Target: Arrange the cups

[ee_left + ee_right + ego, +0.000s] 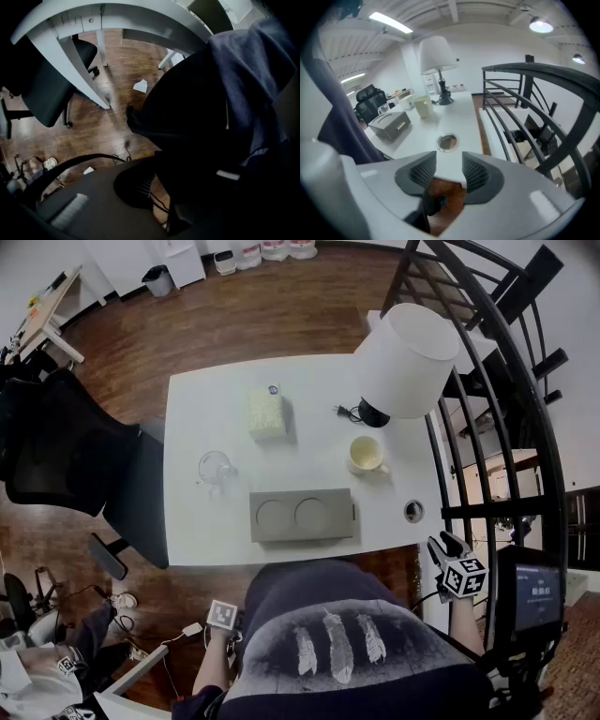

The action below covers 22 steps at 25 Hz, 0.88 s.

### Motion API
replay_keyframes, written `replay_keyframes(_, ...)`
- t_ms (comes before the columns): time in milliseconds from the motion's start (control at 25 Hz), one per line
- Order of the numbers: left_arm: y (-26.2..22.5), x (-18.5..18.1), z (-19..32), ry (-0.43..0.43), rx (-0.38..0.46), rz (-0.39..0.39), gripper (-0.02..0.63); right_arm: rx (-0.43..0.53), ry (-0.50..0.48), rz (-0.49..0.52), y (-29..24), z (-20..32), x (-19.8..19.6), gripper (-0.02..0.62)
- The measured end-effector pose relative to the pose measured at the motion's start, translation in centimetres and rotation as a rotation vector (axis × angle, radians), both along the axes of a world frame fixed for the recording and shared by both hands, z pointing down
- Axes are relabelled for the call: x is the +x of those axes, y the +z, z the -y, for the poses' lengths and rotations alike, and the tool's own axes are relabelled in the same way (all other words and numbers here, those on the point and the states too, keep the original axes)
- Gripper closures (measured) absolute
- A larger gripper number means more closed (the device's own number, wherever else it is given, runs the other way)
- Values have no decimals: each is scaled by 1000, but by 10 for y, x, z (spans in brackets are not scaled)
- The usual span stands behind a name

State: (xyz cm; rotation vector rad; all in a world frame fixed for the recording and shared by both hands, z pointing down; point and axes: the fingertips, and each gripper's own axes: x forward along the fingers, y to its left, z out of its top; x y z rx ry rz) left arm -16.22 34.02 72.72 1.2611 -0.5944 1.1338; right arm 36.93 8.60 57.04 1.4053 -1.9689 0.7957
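I see a dark wooden floor [281,306] across the top of the head view, with a white table [309,442] at centre. A black office chair [66,451] sits just beside the table's left edge. A lamp [408,357] with a white shade stands at the table's upper right corner. A black railing [525,427] curves down the right side. At upper left are a bin [158,280] and a pale desk [47,315]. In the right gripper view, a strip light [390,22] glows at upper left.

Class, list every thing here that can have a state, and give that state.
Grey holder: both round recesses empty.
Glass cup: upright, outside the holder.
Cream mug: upright, outside the holder.
Left gripper: shut.
Right gripper: open, nothing between its jaws.
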Motion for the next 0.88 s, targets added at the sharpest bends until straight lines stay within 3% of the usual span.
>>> replay_keyframes(160, -9, -51, 29, 3, 143, 85, 591, 60, -146, -12, -11, 50, -50, 414)
replay_keyframes(280, -55, -90, 100, -56, 398, 156, 591, 89, -251, -79, -16, 83, -74, 387)
replay_keyframes(440, -139, -109, 201, -246, 695, 101, 591, 101, -389, -154, -18, 121, -102, 385)
replay_keyframes(520, -179, -113, 241, -276, 814, 89, 591, 107, -420, -157, -21, 137, -113, 385)
replay_keyframes(680, -231, -91, 304, -207, 982, 69, 591, 102, -507, -187, -26, 160, -133, 373)
replay_keyframes(880, -259, -20, 351, -43, 1104, -11, 591, 99, -634, -241, -22, 175, -161, 373)
